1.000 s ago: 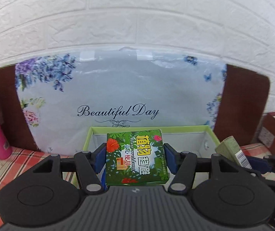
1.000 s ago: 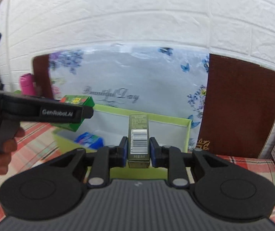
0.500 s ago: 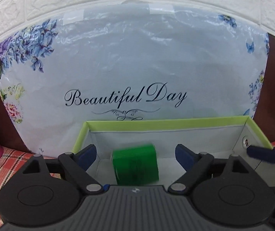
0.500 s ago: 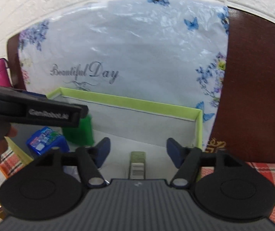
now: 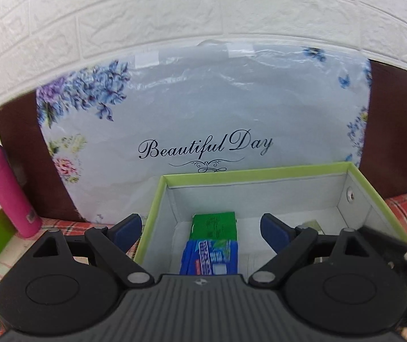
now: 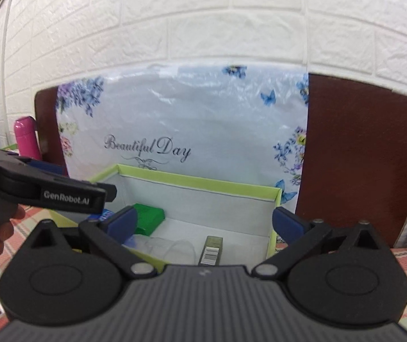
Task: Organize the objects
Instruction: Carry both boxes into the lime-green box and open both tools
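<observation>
Both tools are seen spread wide with nothing gripped, the left tool and right tool having just been opening above the green-rimmed box. Inside it, a green carton is laid touching a blue pack. A slim barcoded box is laid flat beside a clear cup.
</observation>
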